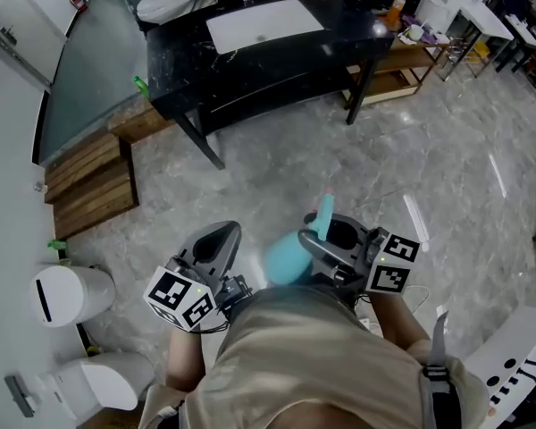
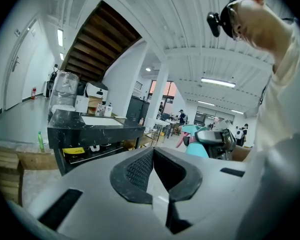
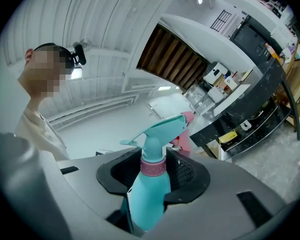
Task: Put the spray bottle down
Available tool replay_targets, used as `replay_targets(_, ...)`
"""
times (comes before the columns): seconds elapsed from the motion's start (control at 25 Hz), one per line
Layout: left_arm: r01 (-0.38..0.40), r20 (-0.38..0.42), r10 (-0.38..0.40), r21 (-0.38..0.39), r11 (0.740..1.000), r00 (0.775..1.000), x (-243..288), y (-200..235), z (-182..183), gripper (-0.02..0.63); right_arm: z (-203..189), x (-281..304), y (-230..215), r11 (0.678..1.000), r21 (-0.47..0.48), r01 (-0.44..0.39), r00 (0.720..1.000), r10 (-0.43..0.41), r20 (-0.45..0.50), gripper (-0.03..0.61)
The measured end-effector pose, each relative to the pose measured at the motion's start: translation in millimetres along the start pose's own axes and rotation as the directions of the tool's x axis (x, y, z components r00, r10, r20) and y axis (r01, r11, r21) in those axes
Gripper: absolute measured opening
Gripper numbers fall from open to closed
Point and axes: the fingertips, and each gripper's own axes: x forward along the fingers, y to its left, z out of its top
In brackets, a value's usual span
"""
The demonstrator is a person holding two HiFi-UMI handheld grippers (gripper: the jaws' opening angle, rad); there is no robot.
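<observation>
**Right gripper view: bottle clamped, nothing under it yet**

The right gripper (image 3: 152,168) has its jaws standing wide but pressed on the teal spray bottle (image 3: 149,196). The pads grip its body just under the pink collar, and the trigger head pokes out past the tips. The bottle lies along the jaws, so I judge that standing it upright would call for tipping the wrist.

The left gripper (image 2: 154,170) has its jaws drawn together on nothing and sits beside the right one, apparently just out of the way.

In the head view both are close to the person's chest, above the grey marbled floor (image 1: 357,164), so the bottle hangs in the air. The black counter (image 1: 183,83) with its white basin (image 1: 263,23) stands well apart ahead and looks the likely landing place. Wooden steps (image 1: 89,181) lie to its left.
</observation>
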Motion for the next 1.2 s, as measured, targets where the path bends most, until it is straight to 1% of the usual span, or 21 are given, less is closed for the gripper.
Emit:
replay_targets(0.16, -0.019, -0.011, 0.019, 0.016, 1.000, 1.000, 25, -8, 5, 0.011, 14, -13, -22, 1.000, 0.005, -0.021, 1.000, 0.021, -0.001, 0.161)
replay_targets(0.32, -0.022, -0.031, 0.023, 0.034, 0.999, 0.999, 47, -16, 6, 0.011, 29, -25, -46, 1.000, 0.005, -0.023, 1.000, 0.023, 0.007, 0.160)
replay_targets(0.64, -0.014, -0.026, 0.016, 0.066, 0.998, 1.000, 72, -27, 18, 0.011, 46, -38, -58, 0.999, -0.017, -0.035, 0.999, 0.035, 0.028, 0.160)
replay_targets(0.88, 0.004, -0.034, -0.001, 0.085, 0.996, 0.999, 84, -22, 23, 0.011, 52, -41, -69, 0.999, -0.034, -0.005, 0.999, 0.006, 0.038, 0.161)
replay_targets(1.04, 0.012, -0.024, -0.010, 0.077, 0.997, 1.000, 90, -16, 23, 0.011, 50, -38, -71, 0.999, -0.046, 0.010, 0.999, -0.008, 0.032, 0.161)
replay_targets(1.2, 0.037, -0.009, -0.036, 0.074, 0.997, 0.999, 97, -4, 26, 0.011, 54, -32, -77, 0.997, -0.062, 0.048, 0.998, -0.045, 0.037, 0.160)
